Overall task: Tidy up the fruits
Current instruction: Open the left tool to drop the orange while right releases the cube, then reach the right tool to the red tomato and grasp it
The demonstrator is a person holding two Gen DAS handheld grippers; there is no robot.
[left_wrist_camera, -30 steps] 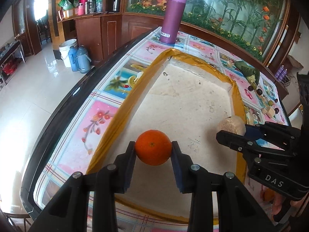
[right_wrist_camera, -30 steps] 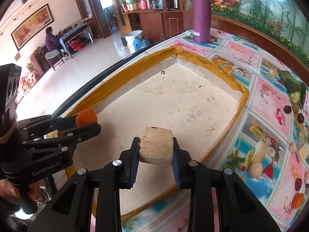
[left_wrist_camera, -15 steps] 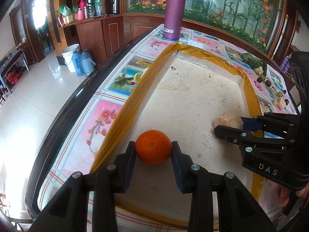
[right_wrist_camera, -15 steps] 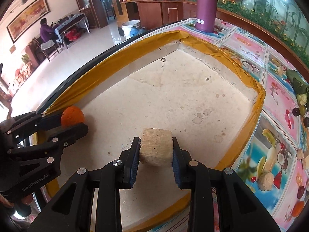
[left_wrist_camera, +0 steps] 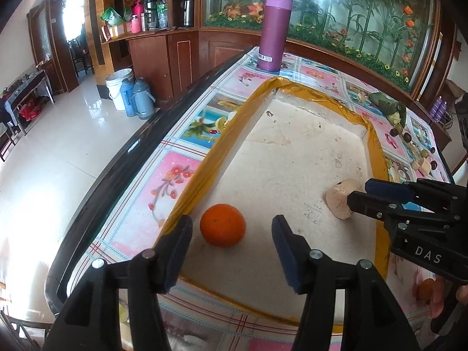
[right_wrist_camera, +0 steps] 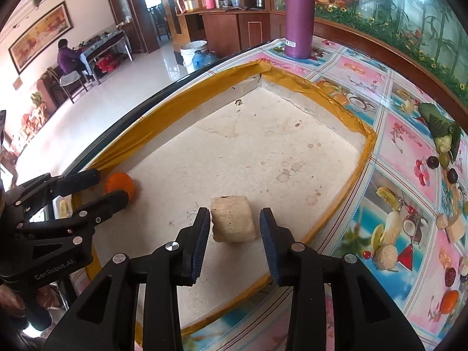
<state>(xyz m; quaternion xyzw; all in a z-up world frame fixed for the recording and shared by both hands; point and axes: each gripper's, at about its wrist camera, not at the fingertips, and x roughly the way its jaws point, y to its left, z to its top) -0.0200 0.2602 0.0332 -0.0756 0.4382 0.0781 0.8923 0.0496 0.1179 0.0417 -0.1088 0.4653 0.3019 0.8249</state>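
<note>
**Orange fruit and pale fibrous chunk, both set down in the tray**

Item 1: orange [left_wrist_camera: 222, 224], resting on the floor of the yellow-rimmed tray [left_wrist_camera: 321, 97], at the tray's near left corner. The left claw [left_wrist_camera: 232, 235] has just been opening; its jaws now stand wide on either side of the fruit, pads clear of it.

Item 2: pale fibrous chunk [right_wrist_camera: 233, 218], on the tray floor toward the near right side, well apart from the orange. The right claw [right_wrist_camera: 235, 232] has just been opening, its gap narrow, with the pads a little off the chunk.

Step in hand: release after placing.

Next move, by judgement: draw both claws back without nudging either piece, then seek further fruit on the patterned tabletop [right_wrist_camera: 403, 134].
</note>
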